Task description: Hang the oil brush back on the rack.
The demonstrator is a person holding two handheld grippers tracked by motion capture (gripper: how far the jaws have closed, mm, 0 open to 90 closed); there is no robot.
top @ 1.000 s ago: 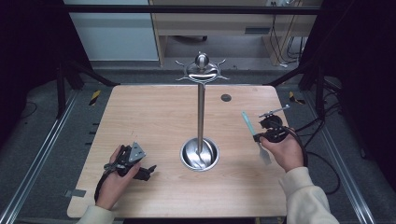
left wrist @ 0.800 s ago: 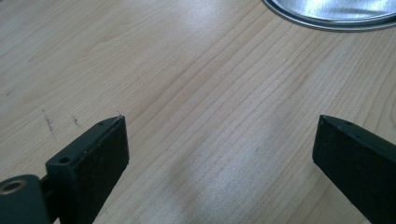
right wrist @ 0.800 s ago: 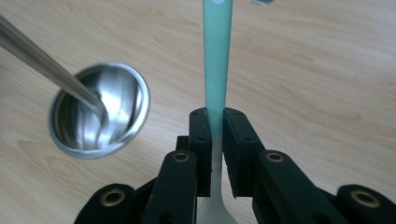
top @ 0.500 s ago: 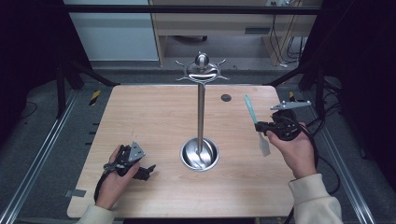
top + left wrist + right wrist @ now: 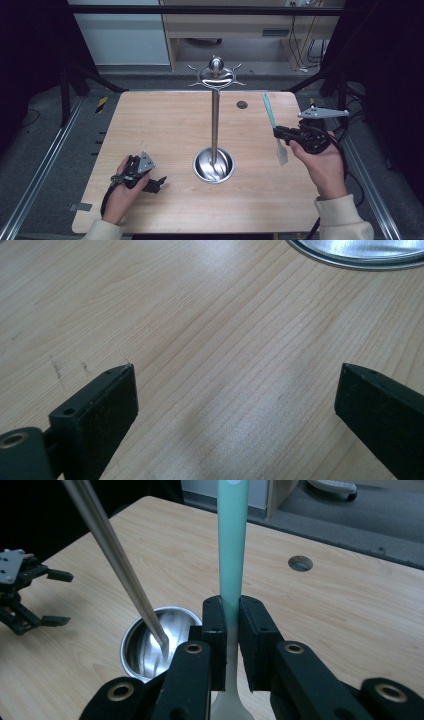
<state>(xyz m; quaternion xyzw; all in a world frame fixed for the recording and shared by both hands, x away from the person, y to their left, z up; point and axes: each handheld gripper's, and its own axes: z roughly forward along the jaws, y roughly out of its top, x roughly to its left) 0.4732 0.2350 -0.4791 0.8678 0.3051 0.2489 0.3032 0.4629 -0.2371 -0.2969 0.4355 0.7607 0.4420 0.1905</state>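
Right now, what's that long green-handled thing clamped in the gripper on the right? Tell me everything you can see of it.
It looks like a slim spatula: a long pale mint-green handle that turns translucent whitish and widens into a flat blade, seemingly plastic or silicone. The right gripper pinches it where the green ends, both black jaws pressed against its sides. In the high view the handle points away from the person, the blade toward them, held above the wooden table near its right edge, right of the metal stand. Nothing else touches it.
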